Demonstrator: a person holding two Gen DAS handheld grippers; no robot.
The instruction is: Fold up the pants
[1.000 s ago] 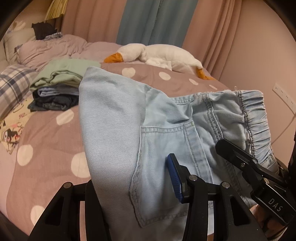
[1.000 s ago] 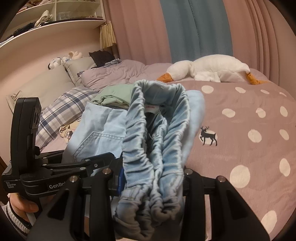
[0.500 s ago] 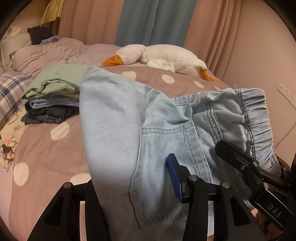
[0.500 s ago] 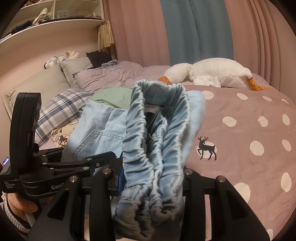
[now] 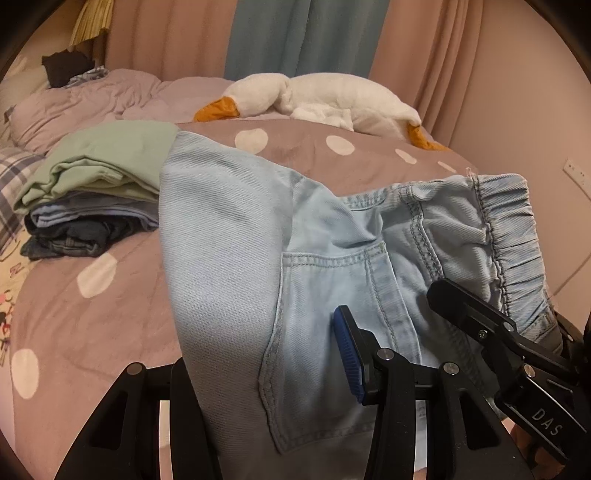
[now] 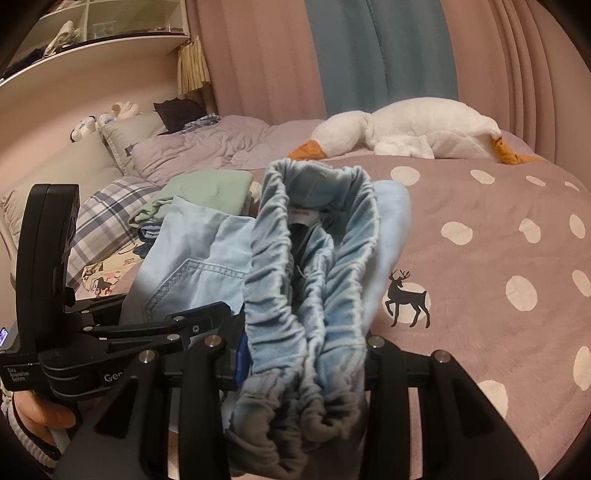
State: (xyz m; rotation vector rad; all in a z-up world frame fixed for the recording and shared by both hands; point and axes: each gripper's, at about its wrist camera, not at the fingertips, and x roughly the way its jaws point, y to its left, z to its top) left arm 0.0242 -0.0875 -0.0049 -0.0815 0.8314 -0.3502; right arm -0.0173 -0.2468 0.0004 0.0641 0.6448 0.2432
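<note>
A bed (image 6: 498,229) with a mauve polka-dot cover fills the lower right of the frame, under warm dim light. Pink curtains (image 6: 258,55) flank a blue curtain (image 6: 380,51) across the top. White shelves (image 6: 92,33) occupy the upper left.

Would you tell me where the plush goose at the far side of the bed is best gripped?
Probably its neck, just behind the orange beak: the plush goose lies lengthwise, and that is its narrowest part. Come down from above, with the jaws across the neck; the body looks too bulky.
</note>
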